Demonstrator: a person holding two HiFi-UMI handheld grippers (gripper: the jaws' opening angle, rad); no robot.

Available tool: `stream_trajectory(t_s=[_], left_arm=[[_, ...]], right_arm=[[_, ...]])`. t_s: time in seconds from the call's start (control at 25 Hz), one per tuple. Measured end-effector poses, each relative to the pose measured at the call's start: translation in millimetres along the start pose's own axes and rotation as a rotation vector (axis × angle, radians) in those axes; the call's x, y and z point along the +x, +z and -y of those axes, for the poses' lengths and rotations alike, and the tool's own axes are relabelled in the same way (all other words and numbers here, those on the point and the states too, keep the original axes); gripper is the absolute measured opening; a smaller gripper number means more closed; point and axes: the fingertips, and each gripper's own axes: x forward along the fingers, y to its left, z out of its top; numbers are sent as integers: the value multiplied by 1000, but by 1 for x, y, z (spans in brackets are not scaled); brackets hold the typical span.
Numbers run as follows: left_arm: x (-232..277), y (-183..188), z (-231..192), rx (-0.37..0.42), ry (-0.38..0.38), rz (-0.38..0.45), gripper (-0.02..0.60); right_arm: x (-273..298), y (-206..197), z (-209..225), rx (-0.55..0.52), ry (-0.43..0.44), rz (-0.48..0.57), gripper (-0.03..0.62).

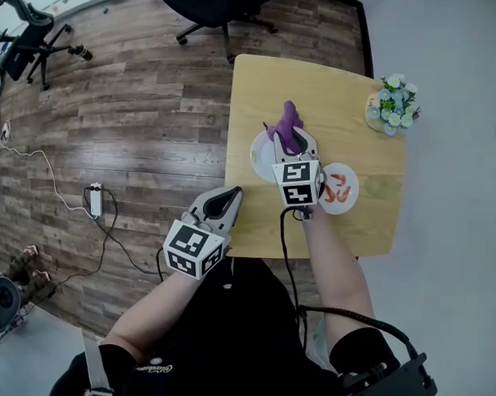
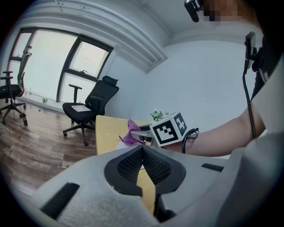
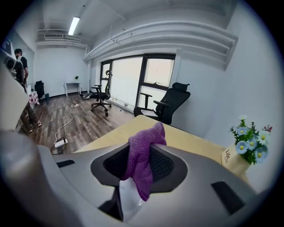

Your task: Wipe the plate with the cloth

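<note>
Right fingers (image 3: 163,165) around cloth (image 3: 140,163), above plate (image 3: 128,195)

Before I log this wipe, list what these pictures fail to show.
- The plate: head view, mostly covered by the right gripper and cloth; clean or dirty, cannot tell.
- Whether cloth touches plate: hidden by the jaws in the head and right gripper views.
- The red items on the second plate: head view, too small to name.

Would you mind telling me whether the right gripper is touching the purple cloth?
Touching. The right gripper view shows the right gripper with jaws shut on the purple cloth, pinched between them and hanging down.
</note>
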Motion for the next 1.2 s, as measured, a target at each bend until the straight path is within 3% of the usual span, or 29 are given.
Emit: stream_trajectory(t_s=[0.28, 0.88, 1.04, 1.2], left_arm=[[-2, -2, -3, -6, 3, -3, 5], [15, 0, 9, -2, -38, -8, 5], [16, 2, 9, -4, -40, -9, 5], [16, 1, 7, -7, -37, -10, 5]], right_arm=[[2, -16, -13, 11, 26, -37, 117], [-53, -50, -76, 63, 167, -48, 117], [-52, -48, -71, 96, 156, -39, 117], [-40, -24, -34, 66, 97, 8, 117]])
